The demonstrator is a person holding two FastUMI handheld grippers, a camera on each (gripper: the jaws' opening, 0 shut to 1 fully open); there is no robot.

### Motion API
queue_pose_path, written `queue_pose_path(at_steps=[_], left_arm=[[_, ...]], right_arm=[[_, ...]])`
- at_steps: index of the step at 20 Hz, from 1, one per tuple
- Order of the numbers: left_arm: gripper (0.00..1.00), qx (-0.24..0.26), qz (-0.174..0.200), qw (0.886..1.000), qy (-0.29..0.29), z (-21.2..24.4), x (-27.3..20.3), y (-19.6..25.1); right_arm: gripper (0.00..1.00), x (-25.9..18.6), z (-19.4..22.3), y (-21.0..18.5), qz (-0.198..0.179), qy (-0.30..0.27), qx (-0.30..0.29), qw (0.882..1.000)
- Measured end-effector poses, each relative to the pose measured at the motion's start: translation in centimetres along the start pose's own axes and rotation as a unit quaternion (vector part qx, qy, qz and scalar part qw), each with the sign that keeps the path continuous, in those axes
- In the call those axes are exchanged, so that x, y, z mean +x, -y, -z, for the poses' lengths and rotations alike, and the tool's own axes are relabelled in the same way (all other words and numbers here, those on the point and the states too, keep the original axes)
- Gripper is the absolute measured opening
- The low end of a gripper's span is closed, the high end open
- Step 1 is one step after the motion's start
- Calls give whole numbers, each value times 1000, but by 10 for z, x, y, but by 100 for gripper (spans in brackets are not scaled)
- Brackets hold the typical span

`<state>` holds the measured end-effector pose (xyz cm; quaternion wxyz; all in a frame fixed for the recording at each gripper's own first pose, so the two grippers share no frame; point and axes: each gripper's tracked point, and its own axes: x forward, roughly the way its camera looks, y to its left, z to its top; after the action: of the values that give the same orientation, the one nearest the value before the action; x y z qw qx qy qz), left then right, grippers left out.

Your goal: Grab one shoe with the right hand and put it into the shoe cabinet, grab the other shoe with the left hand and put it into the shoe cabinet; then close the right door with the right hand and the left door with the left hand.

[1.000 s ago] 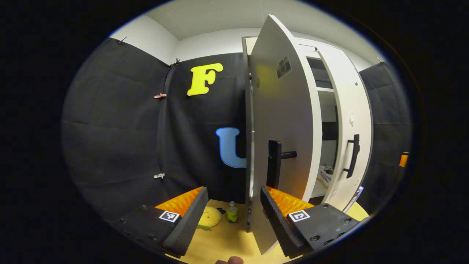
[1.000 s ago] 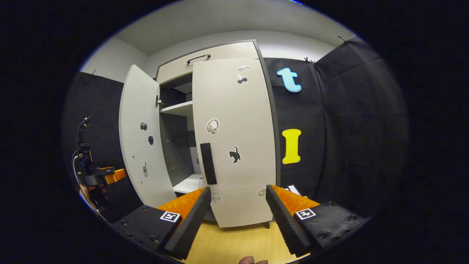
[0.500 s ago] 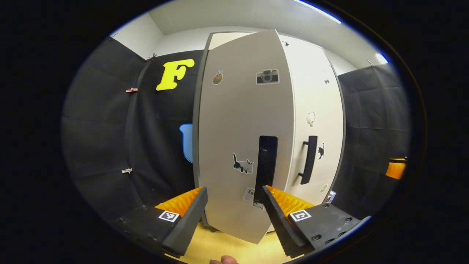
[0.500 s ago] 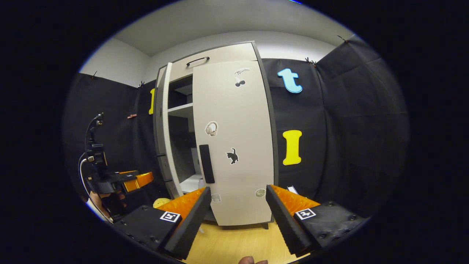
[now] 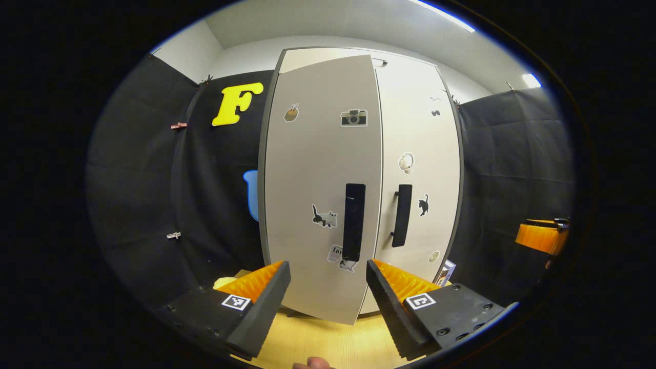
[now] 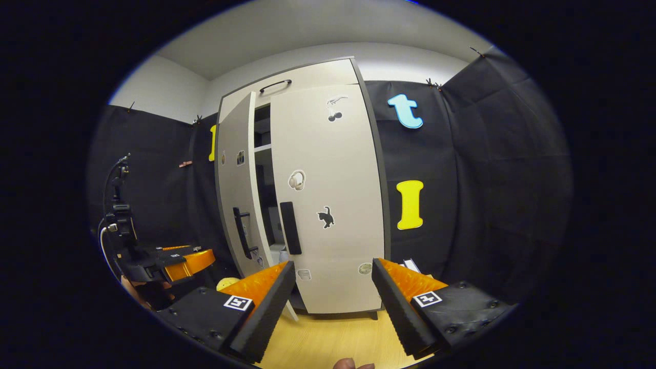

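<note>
- One tall shoe cabinet (image 6: 312, 77) stands against the black booth wall, on a pale wooden floor (image 6: 328, 338).
- It has two doors. The right door (image 6: 333, 205) sits flush; the left door (image 5: 318, 205) stands slightly ajar, leaving a dark gap at about 10 o'clock in the right gripper view.
- Each door carries one black vertical handle: the left handle (image 5: 354, 221) and the right handle (image 5: 402, 215), side by side.
- The left gripper (image 5: 328, 292) hangs before the left door with fingers apart, holding nothing.
- The right gripper (image 6: 333, 292) faces the right door with fingers apart, holding nothing.
- The shoes cannot be made out.
- One yellow object (image 6: 225, 283) lies on the floor at 7 o'clock in the right gripper view.
</note>
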<state>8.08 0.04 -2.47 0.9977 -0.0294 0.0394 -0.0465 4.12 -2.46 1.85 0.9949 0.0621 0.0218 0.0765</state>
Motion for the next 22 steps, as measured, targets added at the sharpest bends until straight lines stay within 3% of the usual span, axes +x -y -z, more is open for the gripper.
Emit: queue_pose_path(at_steps=[9, 22], left_arm=[[94, 8, 6, 1000, 9, -4, -31, -2], [94, 7, 16, 1000, 6, 3, -41, -5]], right_arm=[[98, -6, -2, -13, 8, 10, -15, 1000], [98, -13, 0, -25, 8, 9, -15, 1000]])
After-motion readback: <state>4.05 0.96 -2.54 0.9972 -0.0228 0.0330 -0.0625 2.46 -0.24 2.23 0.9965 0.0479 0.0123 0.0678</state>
